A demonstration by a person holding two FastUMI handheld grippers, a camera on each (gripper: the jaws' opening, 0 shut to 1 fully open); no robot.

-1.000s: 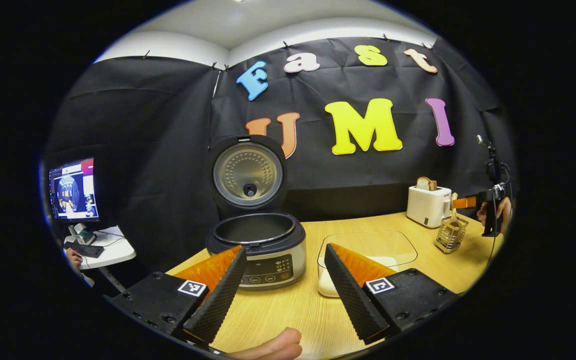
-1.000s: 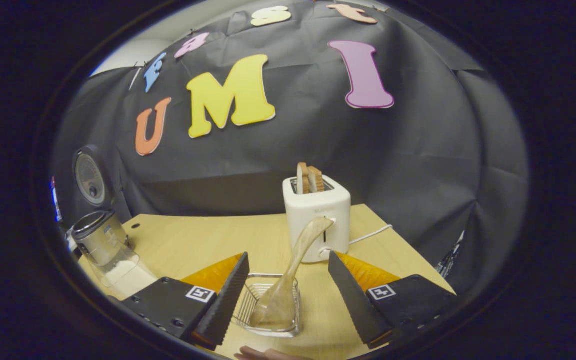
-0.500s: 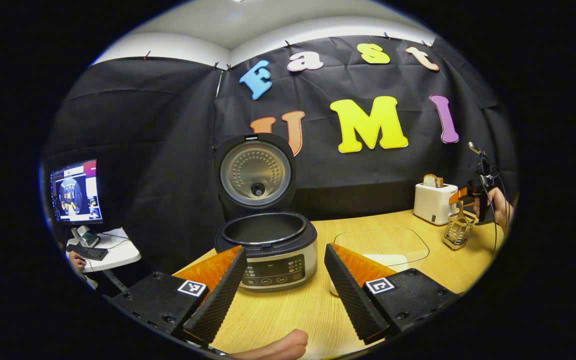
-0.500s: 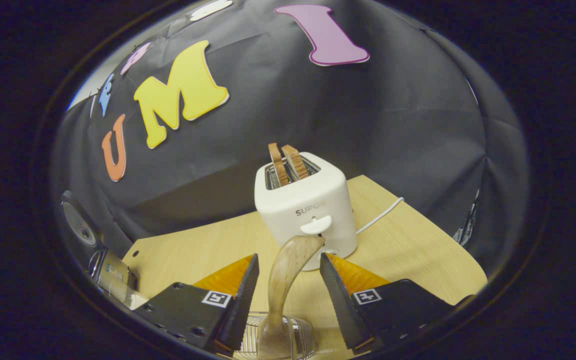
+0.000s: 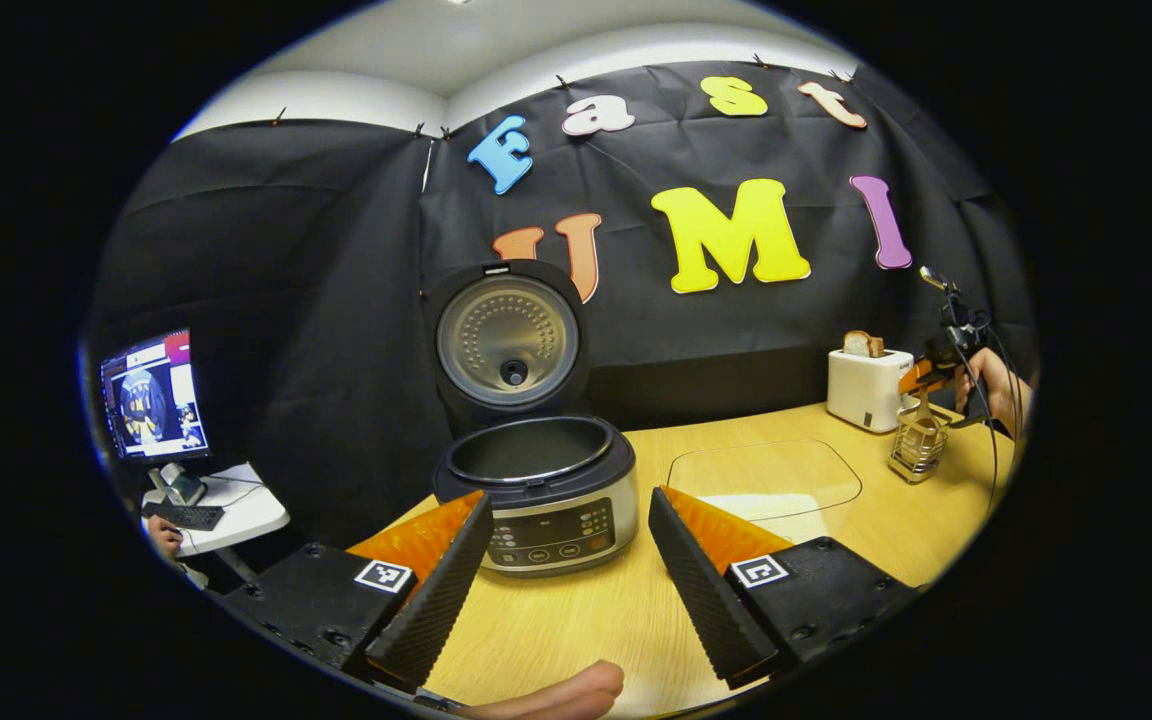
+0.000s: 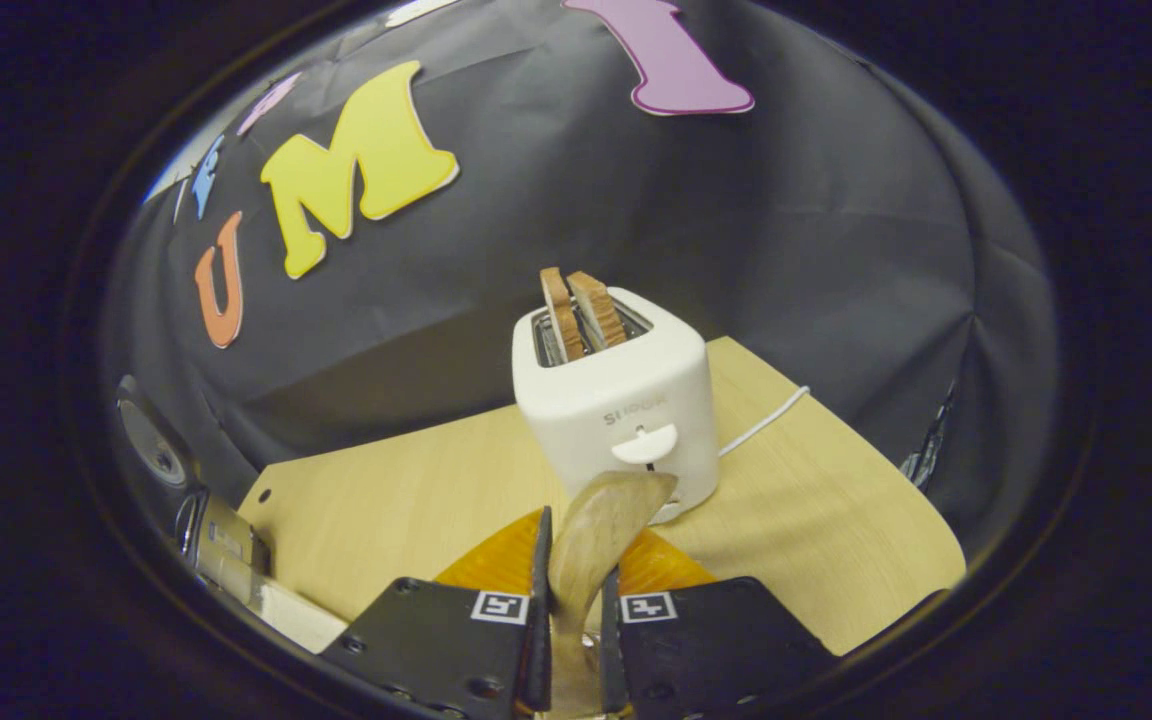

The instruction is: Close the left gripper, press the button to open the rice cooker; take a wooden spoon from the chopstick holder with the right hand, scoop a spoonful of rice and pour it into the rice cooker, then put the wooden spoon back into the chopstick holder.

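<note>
Right gripper [image 6: 570, 600] clamped on wooden spoon [image 6: 596, 525] handle before white toaster [image 6: 621, 405]; logo unreadable. Left gripper [image 5: 568, 560] spread wide facing open rice cooker [image 5: 536, 480].

Light falls evenly from overhead, bright enough to read every surface. The pale wooden table [image 5: 816, 500] carries a soft sheen and only faint shadows — a dim one lies beside the white plastic toaster [image 6: 626, 405]. The round metal inner lid of the rice cooker [image 5: 507, 341] catches a dull glare. Both views are sharp at the centre; toward the edges straight lines bow strongly and detail smears — the small lit monitor [image 5: 148, 395] looks slightly overexposed.
</note>
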